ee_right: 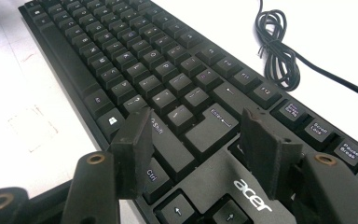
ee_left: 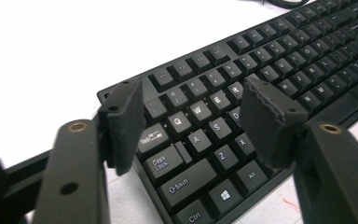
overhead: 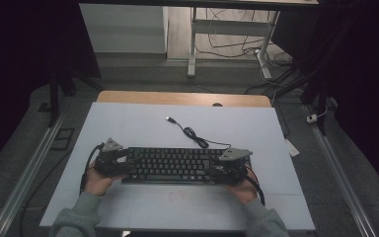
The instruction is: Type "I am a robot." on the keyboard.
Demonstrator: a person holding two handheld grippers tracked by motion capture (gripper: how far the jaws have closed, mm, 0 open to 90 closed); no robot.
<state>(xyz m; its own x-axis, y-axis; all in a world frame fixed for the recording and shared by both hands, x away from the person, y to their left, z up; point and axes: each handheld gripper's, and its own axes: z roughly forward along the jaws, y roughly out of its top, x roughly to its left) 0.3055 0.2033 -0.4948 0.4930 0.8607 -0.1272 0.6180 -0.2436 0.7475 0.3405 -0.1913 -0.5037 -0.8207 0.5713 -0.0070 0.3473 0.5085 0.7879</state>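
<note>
Left gripper: jaws spread wide, straddling the keyboard's left end over the Tab and Q keys, clasping nothing.
Right gripper: jaws apart too, poised above the Enter key and arrow cluster.
Keyboard: mid-table, long axis running 9 to 3 o'clock, one gripper at each end, neither nearer.
Cable: coiled at 12 o'clock from the keyboard, plug toward 11.
Coming move, I'd guess: each gripper closing on its own end.
Gripper views: key legends and the acer badge, which the high view blurs.
</note>
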